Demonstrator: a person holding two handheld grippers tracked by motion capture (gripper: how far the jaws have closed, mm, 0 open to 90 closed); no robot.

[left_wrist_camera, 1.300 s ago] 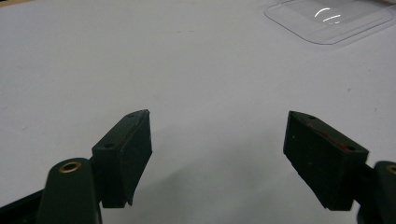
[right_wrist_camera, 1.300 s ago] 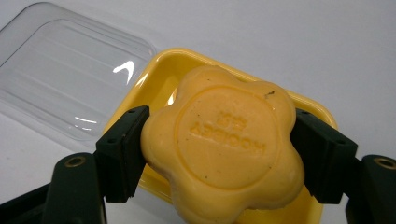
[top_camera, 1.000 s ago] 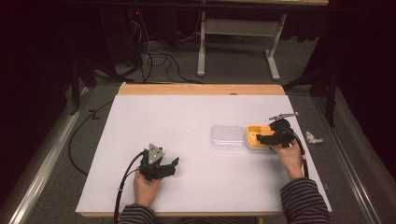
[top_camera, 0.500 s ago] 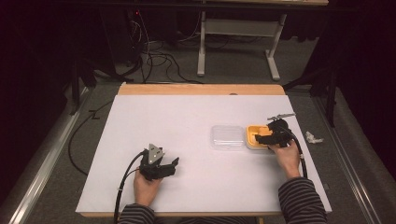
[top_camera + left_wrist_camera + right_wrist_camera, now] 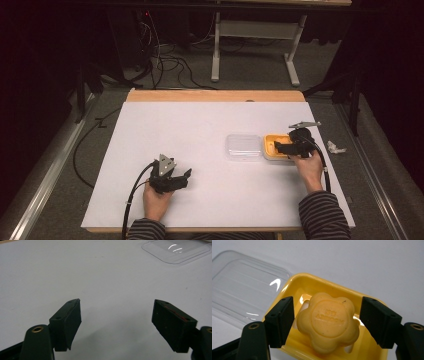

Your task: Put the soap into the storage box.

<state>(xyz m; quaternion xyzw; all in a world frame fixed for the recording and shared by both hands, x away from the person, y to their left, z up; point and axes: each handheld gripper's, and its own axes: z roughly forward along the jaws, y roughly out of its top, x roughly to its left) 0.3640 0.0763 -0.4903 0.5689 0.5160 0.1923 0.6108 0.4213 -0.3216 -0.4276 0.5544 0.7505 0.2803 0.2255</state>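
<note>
— Where was the soap?

— The flower-shaped yellow soap bar [image 5: 328,325] lay in the yellow soap dish [image 5: 372,351], low and centre in the right gripper view. In the high view the dish [image 5: 270,145] sat right of centre on the white bench [image 5: 210,130].

— And the right gripper?

— The right gripper [image 5: 327,320] hung over the dish with its fingers [image 5: 280,321] wide apart, one on each side of the soap. A gap showed between each pad and the soap, so it had hold of nothing. In the high view that gripper [image 5: 295,145] sat at the dish's right edge, held by the right hand [image 5: 308,167].

— What lay beside the dish?

— A clear plastic lid [image 5: 244,287], flat on the bench, touching the dish's edge at the upper left of the right gripper view. In the high view the lid [image 5: 243,147] was just left of the dish.

— And the left side?

— The left gripper [image 5: 172,179] was lower left of centre in the high view, well apart from the dish. Its own view showed its fingers [image 5: 66,323] spread wide over bare bench, empty, with a corner of the lid [image 5: 175,251] at the upper right of the frame.
</note>
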